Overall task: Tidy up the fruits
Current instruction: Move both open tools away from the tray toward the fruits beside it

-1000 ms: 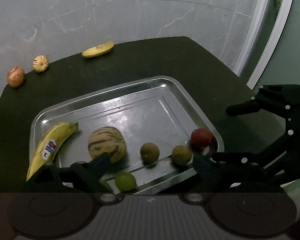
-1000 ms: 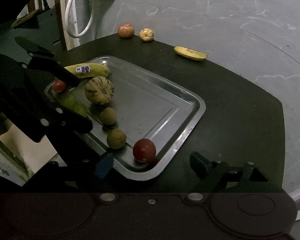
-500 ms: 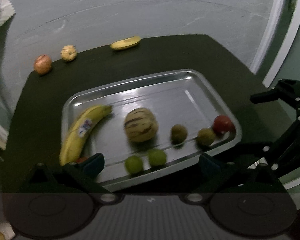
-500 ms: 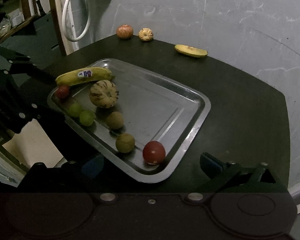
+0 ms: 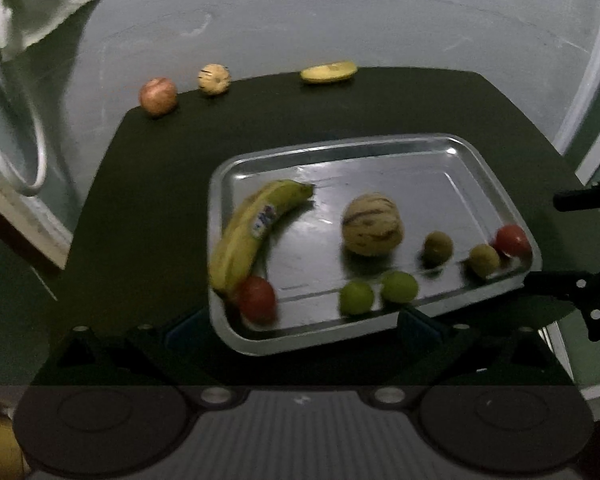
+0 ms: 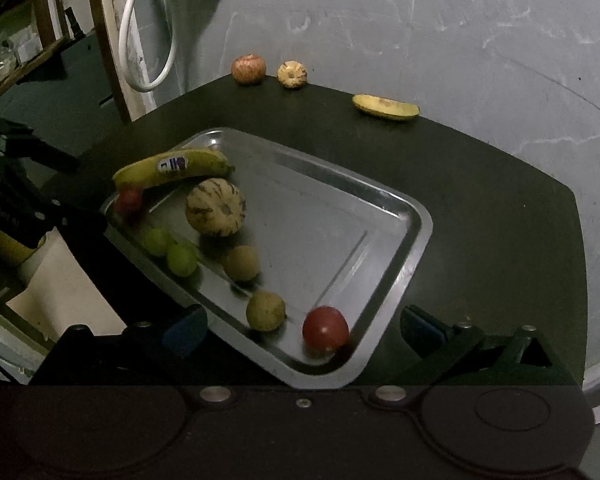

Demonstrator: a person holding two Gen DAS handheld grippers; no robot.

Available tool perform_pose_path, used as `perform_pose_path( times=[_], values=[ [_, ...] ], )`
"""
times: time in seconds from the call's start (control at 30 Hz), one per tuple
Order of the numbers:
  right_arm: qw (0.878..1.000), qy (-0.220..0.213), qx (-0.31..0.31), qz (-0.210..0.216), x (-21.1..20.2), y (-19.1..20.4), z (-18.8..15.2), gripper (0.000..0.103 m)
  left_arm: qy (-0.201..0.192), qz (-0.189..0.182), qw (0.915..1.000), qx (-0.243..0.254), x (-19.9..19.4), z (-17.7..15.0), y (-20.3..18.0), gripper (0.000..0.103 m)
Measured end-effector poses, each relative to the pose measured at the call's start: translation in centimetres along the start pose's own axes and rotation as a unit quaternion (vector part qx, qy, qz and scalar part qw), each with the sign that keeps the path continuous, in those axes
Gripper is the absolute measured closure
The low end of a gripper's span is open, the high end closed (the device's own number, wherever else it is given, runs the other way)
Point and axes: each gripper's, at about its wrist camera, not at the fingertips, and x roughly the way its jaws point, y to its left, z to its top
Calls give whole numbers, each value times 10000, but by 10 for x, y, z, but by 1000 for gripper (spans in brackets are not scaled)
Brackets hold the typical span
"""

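A steel tray (image 5: 468, 152) (image 6: 416, 216) sits on a dark round table. In it lie a banana (image 5: 252, 232) (image 6: 172, 166), a striped melon (image 5: 372, 225) (image 6: 215, 207), two green fruits (image 5: 399, 286) (image 6: 182, 258), two brown fruits (image 5: 438, 246) (image 6: 242, 263) and two red fruits (image 5: 257, 299) (image 6: 325, 329). My left gripper (image 5: 296, 326) hangs open over the tray's near rim. My right gripper (image 6: 304, 330) stands open around the tray's near corner, with a red fruit between its fingers but untouched.
At the table's far edge rest an apple (image 5: 158, 96) (image 6: 249, 68), a small striped melon (image 5: 214, 79) (image 6: 292, 75) and a second banana (image 5: 329, 72) (image 6: 385, 107). A white hose (image 6: 148, 52) and a cloth (image 5: 36, 8) hang at the left wall.
The left gripper has swung left and back, so the tray now sits further right in its view and the second red fruit shows. Both grippers' jaws widened. The right gripper barely moved.
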Motion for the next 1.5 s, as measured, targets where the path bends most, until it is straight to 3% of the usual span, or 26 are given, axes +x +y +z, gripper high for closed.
perform_pose_path(
  times=[0.57, 0.93, 1.5],
  values=[
    [9998, -106, 165, -93, 24, 2, 37, 1, -199, 72, 9998, 41, 9, 33, 37, 0],
    [9986, -244, 256, -394, 40, -8, 66, 1, -453, 37, 9988, 178, 22, 69, 54, 0],
    [9944, -201, 560, -872, 77, -26, 117, 1, -667, -340, 9951, 641, 69, 129, 65, 1]
  ],
)
